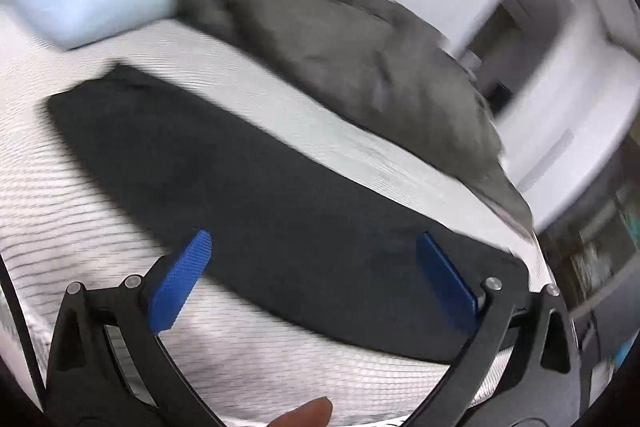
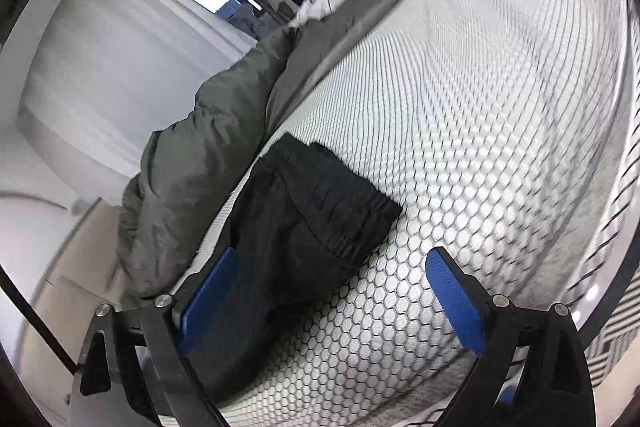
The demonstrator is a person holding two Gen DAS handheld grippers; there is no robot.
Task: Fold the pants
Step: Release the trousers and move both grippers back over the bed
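**Black pants lying flat on the bed**

Black pants (image 1: 248, 179) are lying stretched across the white quilted bed (image 1: 72, 195), beside a grey blanket (image 1: 340, 39). Left gripper (image 1: 312, 279) and right gripper (image 2: 328, 291) are both hovering over them, jaws standing wide, gripping nothing.
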